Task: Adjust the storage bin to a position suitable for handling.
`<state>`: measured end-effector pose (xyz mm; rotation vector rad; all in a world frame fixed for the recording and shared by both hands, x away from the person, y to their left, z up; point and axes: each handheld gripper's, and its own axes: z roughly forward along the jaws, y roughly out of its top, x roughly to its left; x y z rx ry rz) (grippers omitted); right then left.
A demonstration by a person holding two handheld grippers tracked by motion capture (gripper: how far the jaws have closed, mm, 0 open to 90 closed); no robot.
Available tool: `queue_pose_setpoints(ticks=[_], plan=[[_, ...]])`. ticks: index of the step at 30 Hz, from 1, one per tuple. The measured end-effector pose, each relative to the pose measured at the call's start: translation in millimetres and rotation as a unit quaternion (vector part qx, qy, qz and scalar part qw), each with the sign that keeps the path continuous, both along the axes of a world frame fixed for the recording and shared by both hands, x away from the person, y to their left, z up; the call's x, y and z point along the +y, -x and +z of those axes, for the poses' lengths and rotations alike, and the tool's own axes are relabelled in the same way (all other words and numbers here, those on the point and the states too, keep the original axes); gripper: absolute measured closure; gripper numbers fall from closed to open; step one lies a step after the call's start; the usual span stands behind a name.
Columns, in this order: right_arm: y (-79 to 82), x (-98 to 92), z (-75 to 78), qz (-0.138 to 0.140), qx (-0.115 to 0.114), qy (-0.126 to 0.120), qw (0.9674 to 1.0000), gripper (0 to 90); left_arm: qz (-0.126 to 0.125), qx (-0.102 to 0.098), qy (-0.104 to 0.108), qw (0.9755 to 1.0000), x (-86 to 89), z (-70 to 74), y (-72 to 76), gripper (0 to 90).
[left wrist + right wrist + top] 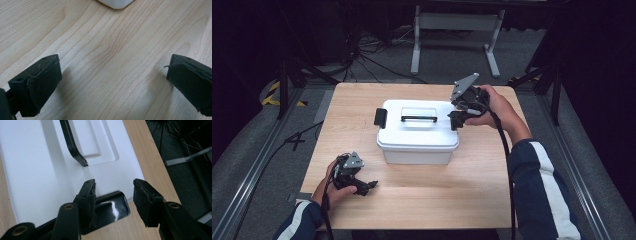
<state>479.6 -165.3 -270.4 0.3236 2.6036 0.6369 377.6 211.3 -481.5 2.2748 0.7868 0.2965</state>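
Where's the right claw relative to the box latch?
In the high view the right claw is at the right end of the white box; the right gripper view shows it open over the black latch there.

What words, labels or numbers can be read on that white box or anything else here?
None: no readable text stands anywhere in these pictures.
The white box, its lid handle and the black latch by the right gripper are plain.
The wooden table and the left gripper carry no marking either.
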Motion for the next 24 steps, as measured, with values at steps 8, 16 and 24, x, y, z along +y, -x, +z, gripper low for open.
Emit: queue_pose_setpoints(ticks=[8,16,24], plan=[[-0.5,28.0,-1.9,0.031,0.006,0.023,0.9992,57.0,0.000,0.000,-0.001,1.0000,0.2,0.1,0.0,0.2],[-2.5,32.3,-1.8,0.028,0.008,0.047,0.9984,57.5,-0.001,0.001,-0.001,1.0000,0.4,0.1,0.0,0.2],[2.2,41.0,-3.3,0.059,0.022,0.063,0.9960,56.8,-0.001,0.001,-0.001,1.0000,0.4,0.1,0.0,0.2]])
